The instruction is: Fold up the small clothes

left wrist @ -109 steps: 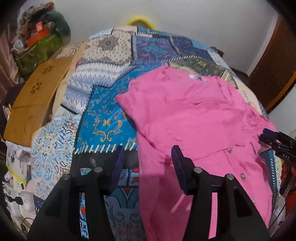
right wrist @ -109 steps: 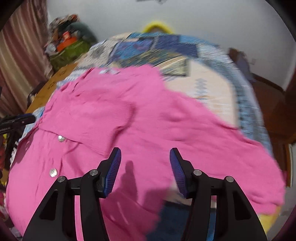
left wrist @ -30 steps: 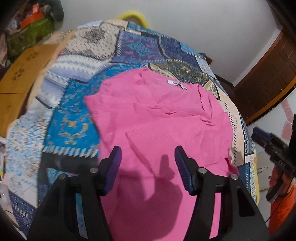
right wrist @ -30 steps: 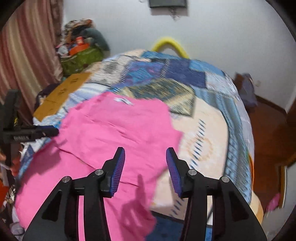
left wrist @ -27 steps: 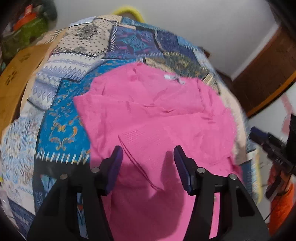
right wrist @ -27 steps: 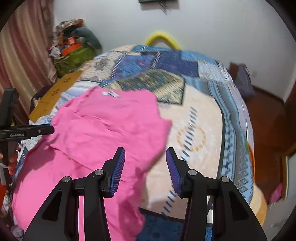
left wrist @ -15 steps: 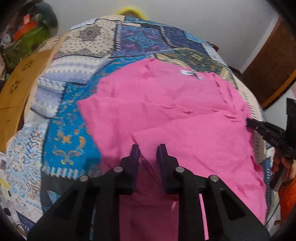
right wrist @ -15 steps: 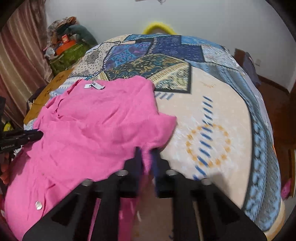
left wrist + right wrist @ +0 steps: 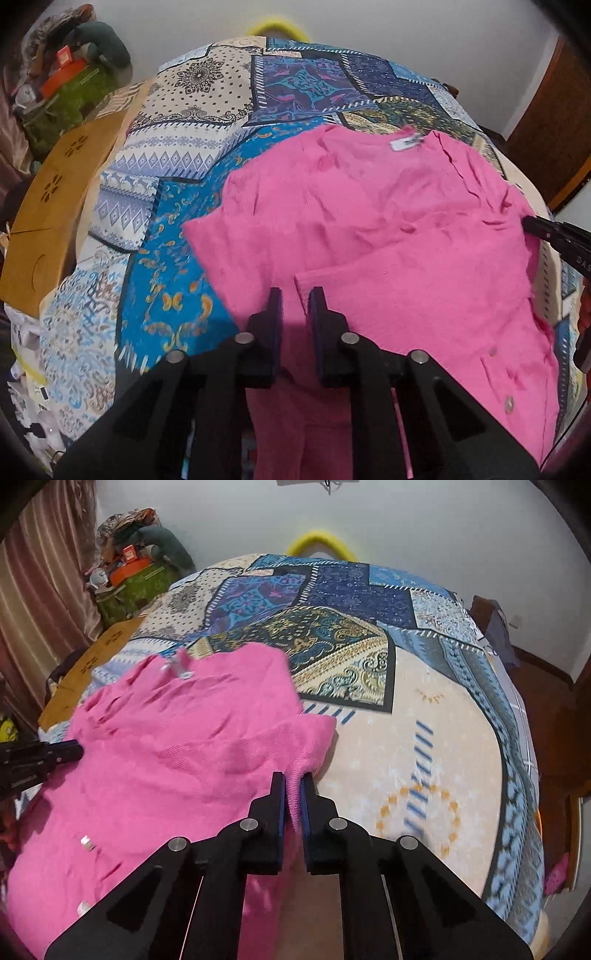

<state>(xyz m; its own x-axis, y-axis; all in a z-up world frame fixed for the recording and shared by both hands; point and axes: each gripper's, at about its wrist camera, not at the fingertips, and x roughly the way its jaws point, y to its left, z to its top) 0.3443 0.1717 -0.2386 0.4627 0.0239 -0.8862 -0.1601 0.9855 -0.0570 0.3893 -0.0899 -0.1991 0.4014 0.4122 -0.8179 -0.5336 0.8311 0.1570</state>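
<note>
A pink buttoned cardigan (image 9: 369, 229) lies on a patchwork bedspread (image 9: 207, 110), white neck label at the far end, both sleeves folded in over the body. My left gripper (image 9: 295, 306) is shut on the cardigan's near left side. In the right wrist view the cardigan (image 9: 177, 746) fills the left half. My right gripper (image 9: 293, 790) is shut on its right edge, pink cloth pinched between the pads. Each gripper's tip shows at the side of the other's view.
The bedspread (image 9: 406, 709) covers a wide bed. A brown cardboard sheet (image 9: 48, 206) lies along the left edge. A cluttered green pile (image 9: 129, 576) stands by the curtain. A yellow curved bar (image 9: 319, 542) is at the bed's head. Wooden furniture (image 9: 550, 125) stands at the right.
Both grippers were open over the cardigan and have closed on its near side edges. The right sleeve, spread wide before, now lies folded in over the body.
</note>
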